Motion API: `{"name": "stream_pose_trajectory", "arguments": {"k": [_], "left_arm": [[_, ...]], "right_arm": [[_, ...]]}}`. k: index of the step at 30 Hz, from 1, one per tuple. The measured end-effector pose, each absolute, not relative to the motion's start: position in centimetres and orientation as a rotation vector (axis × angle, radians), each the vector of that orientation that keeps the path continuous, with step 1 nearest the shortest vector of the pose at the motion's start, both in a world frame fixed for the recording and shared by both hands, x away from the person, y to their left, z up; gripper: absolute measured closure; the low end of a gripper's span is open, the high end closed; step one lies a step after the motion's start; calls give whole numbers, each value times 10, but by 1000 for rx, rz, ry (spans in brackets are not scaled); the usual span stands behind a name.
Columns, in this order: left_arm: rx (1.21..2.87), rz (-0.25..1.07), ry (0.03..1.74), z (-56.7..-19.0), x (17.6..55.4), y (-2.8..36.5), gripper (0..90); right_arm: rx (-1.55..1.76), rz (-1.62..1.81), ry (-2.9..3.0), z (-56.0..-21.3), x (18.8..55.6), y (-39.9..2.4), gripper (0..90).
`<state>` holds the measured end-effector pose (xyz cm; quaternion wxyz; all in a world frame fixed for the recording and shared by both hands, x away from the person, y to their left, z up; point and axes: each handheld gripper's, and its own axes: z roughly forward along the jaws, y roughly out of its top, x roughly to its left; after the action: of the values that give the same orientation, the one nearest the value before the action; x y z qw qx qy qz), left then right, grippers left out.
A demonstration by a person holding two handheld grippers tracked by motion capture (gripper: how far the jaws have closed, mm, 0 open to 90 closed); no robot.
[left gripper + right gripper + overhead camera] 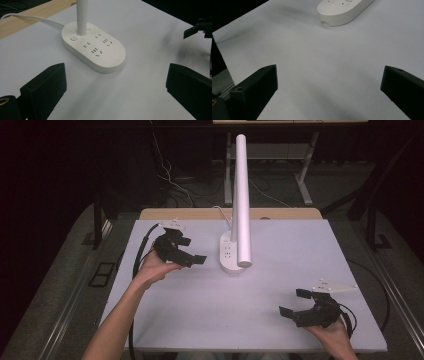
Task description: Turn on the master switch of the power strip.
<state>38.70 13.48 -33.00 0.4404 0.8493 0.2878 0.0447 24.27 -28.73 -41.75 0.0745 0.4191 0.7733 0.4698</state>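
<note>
A white desk lamp stands mid-table: an oval base (229,253) with sockets and a round button, and a long white tube (241,200) rising from it. In the left gripper view the base (95,48) lies just ahead of my jaws. My left gripper (195,260) hovers left of the base, open, jaws pointing at it, holding nothing. My right gripper (295,302) sits near the table's front right, open and empty. The right gripper view has the base's end (342,10) far ahead at the top.
The lamp's white cable (32,18) runs off the back over a wooden table edge (200,213). The white tabletop (280,270) is bare between the grippers. Dark floor, cables and table legs lie beyond the far edge.
</note>
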Motion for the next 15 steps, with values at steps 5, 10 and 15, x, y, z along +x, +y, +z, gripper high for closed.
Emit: {"name": "stream_pose_trajectory", "arguments": {"k": [5,10,15], "left_arm": [[2116,113,722,-328,396,133,23],[2132,111,726,-329,406,130,25],[2142,112,730,-328,415,124,25]], "right_arm": [[1259,1409,2323,-418,243,-287,5],[1258,1411,2323,-418,243,-287,5],[1255,1408,2328,-418,243,-288,5]]}}
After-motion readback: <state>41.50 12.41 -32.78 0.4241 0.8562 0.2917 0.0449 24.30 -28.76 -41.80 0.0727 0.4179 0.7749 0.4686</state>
